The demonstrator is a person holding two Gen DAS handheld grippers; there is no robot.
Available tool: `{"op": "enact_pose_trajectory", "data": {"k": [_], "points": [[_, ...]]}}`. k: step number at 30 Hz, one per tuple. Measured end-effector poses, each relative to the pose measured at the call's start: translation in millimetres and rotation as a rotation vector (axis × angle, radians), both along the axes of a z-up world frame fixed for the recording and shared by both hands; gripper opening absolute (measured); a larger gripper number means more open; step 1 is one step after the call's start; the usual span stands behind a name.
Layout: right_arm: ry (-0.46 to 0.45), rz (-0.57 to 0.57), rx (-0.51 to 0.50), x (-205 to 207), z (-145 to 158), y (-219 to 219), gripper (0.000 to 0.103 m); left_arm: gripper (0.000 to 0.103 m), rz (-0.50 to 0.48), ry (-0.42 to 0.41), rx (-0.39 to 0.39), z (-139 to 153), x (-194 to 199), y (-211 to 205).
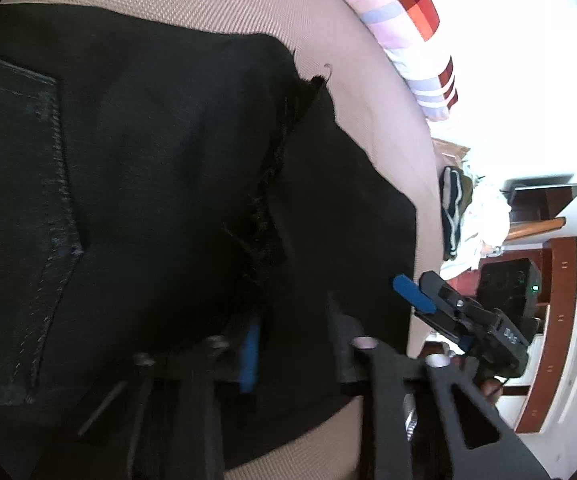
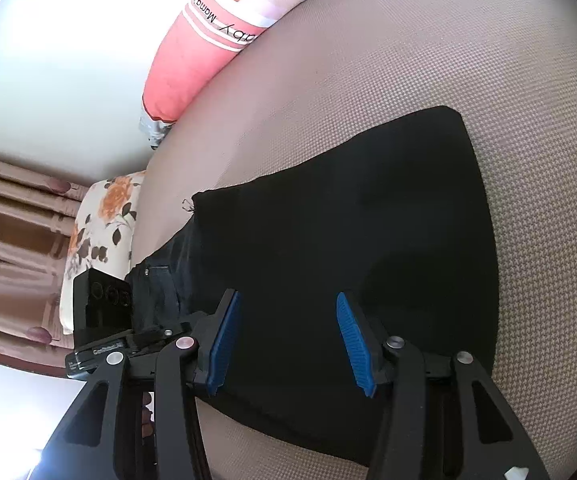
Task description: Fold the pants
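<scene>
Black pants (image 1: 160,184) lie on a beige woven bed surface (image 1: 216,8), with a stitched back pocket (image 1: 16,216) at the left and a frayed leg hem (image 1: 288,120) over them. My left gripper (image 1: 288,340) sits low on the cloth; one blue pad (image 1: 248,360) shows, the rest is dark against the fabric. The right gripper (image 1: 416,292) shows at the pants' right edge. In the right wrist view the folded pants (image 2: 348,220) lie flat, and my right gripper (image 2: 288,336) is open with blue pads (image 2: 224,340) astride the cloth, just above it.
A striped and checked pillow (image 2: 224,36) lies along the far edge of the bed (image 2: 488,60). A floral cushion (image 2: 100,220) and curtains are at the left. A pile of clothes (image 1: 460,216) and wooden furniture (image 1: 556,320) stand beyond the bed's right edge.
</scene>
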State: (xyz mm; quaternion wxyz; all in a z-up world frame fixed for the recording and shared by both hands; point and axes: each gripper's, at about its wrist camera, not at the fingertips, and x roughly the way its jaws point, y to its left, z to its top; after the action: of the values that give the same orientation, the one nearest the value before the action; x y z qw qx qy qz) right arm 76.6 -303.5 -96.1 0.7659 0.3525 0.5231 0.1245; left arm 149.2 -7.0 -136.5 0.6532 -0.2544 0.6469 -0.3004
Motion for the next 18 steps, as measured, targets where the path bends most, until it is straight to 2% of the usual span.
{"op": "enact_pose_trajectory", "data": {"k": [1,3,6,8,14,18], "points": [[0.003,-0.002,-0.008,0,0,0,0.048,0.01,0.002,-0.003,0.007,-2,0,-1],[0.006,-0.007,-0.015,-1,-1,-1,0.048,0.009,0.017,-0.019,0.019,0,-2,-1],[0.008,-0.01,-0.028,-3,-2,-2,0.048,0.007,0.001,-0.1,0.075,13,-11,-6],[0.006,-0.012,-0.033,-4,0,-2,0.048,0.006,0.001,-0.127,0.085,19,-17,-3],[-0.01,0.005,-0.121,-5,5,2,0.048,0.006,-0.001,-0.164,0.117,20,-27,4],[0.002,0.032,-0.202,-3,-6,9,0.046,0.007,-0.004,-0.165,0.146,12,-24,4]]}}
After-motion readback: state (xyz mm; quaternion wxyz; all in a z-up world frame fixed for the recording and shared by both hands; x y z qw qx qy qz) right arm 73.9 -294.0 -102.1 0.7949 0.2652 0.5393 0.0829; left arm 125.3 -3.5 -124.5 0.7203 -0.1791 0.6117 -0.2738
